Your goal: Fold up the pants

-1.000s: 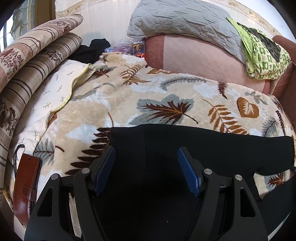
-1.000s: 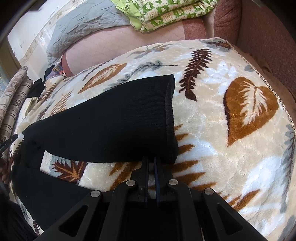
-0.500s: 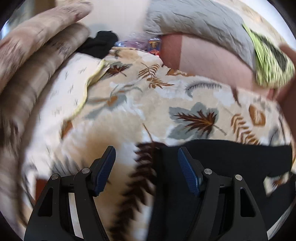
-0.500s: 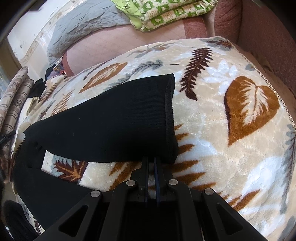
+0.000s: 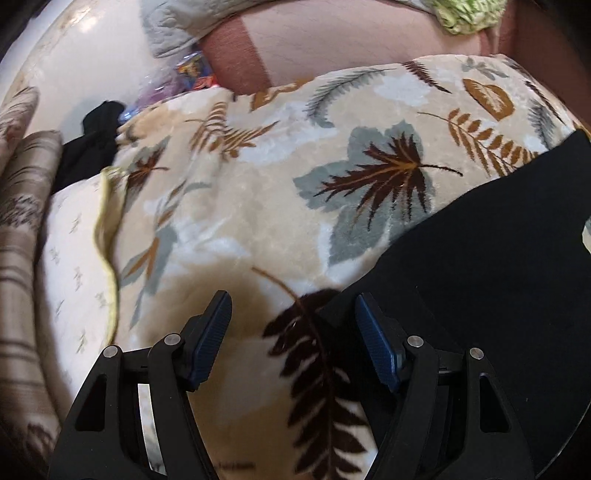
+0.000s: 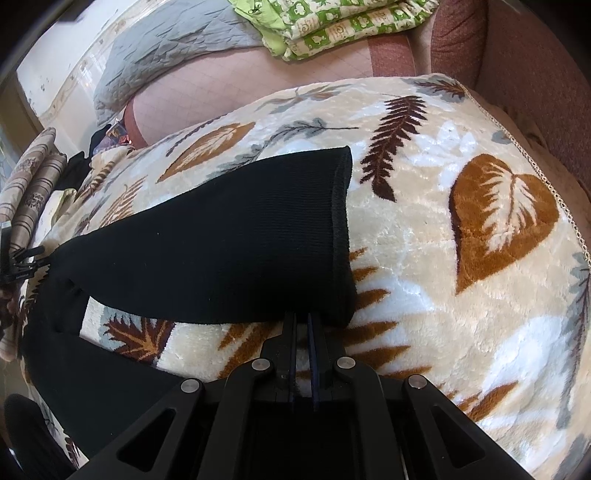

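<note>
blanket (image 6: pixel 424 258) right of pants (image 6: pixel 221 240): open | far edge: cushions (image 6: pixel 229 88) block; left: striped bolsters (image 5: pixel 22 206) block

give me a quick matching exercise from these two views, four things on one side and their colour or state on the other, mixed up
Things:
1. pants
2. left gripper
3. right gripper
4. folded quilt

States:
a. green and white, stacked at the back
b. open, over the blanket
c. black, laid out across the blanket
d. shut, at the near edge of a pant leg

Pairs: 1-c, 2-b, 3-d, 4-a
</note>
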The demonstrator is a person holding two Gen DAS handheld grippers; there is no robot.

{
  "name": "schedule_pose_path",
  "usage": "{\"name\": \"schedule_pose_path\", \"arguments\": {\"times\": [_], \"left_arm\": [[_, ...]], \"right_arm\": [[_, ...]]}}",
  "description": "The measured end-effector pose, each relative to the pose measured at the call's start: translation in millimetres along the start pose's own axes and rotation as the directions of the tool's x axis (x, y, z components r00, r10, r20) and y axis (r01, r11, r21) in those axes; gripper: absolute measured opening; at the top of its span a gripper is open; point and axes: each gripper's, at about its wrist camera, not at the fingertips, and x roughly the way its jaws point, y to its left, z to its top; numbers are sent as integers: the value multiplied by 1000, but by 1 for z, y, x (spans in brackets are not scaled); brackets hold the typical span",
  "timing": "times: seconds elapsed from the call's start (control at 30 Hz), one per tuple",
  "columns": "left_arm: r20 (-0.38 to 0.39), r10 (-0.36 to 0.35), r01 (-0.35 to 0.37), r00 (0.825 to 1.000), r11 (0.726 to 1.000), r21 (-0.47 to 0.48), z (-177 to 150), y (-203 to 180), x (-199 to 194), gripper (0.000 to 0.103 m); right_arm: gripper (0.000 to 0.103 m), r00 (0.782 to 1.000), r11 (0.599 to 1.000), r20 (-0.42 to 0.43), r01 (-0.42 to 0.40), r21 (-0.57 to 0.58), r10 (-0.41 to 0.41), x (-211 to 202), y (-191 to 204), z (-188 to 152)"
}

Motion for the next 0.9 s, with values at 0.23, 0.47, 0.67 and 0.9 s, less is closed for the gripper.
{"name": "schedule_pose_path", "arguments": {"times": [0.23,0.47,0.67,0.9], "left_arm": [[-13,-215,215,976,976,14,2,-4,14,70],[4,-325,325,946,944,-54,3,-5,20,48],[23,-319,320,947,943,-91,5,-9,5,6],[72,-77,83,994,993,-86,17,-40,-47,5]], "right_arm": [[5,1000,1000,0,5,-4,-5,1,1,0],[5,1000,1000,0,2,-3,-2,1,1,0],[5,1000,1000,-3,-6,7,6,1,0,1],[5,976,995,217,-26,92,5,-45,-17,14]]}}
